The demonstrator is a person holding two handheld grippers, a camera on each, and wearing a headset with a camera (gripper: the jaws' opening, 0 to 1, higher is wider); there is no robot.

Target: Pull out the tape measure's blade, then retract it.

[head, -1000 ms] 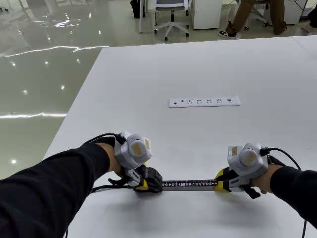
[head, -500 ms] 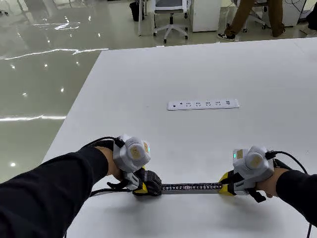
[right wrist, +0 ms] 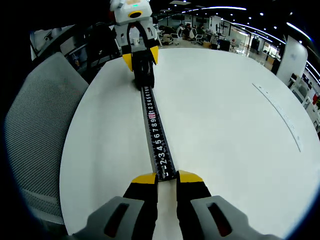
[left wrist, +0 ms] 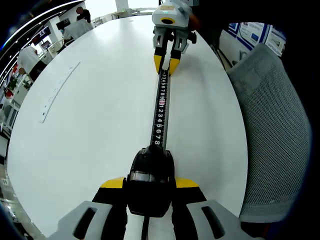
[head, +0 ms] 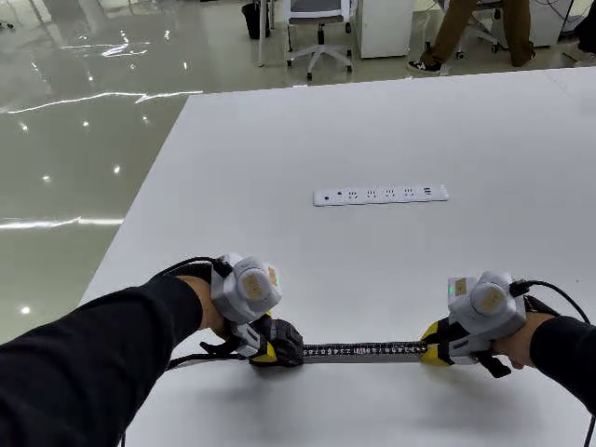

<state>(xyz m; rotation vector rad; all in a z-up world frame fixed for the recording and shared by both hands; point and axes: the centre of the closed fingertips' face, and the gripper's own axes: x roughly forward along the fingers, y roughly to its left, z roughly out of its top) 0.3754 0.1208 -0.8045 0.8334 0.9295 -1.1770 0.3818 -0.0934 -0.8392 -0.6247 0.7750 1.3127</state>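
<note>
The black tape measure case point(head: 279, 342) lies near the table's front edge, and my left gripper point(head: 265, 349) is shut on it; the same case point(left wrist: 150, 180) sits between yellow-tipped jaws in the left gripper view. Its black blade point(head: 361, 350) with white numbers runs right along the tabletop to my right gripper point(head: 432, 354), which is shut on the blade's end. In the right gripper view the blade point(right wrist: 157, 140) stretches away to the case point(right wrist: 141, 67) held by the left gripper point(right wrist: 141, 60). The right gripper point(left wrist: 167, 64) shows at the far end of the blade point(left wrist: 160, 110).
A white power strip point(head: 380, 195) lies flat at mid-table, well beyond the tape. The white table point(head: 391, 121) spreads wide behind it. A grey mesh chair point(right wrist: 35, 130) stands close to the table's front edge. Office chairs and a person's legs stand beyond the far edge.
My right gripper has moved further right with the blade's end, so more blade shows between the two grippers. The left gripper and the case have stayed put.
</note>
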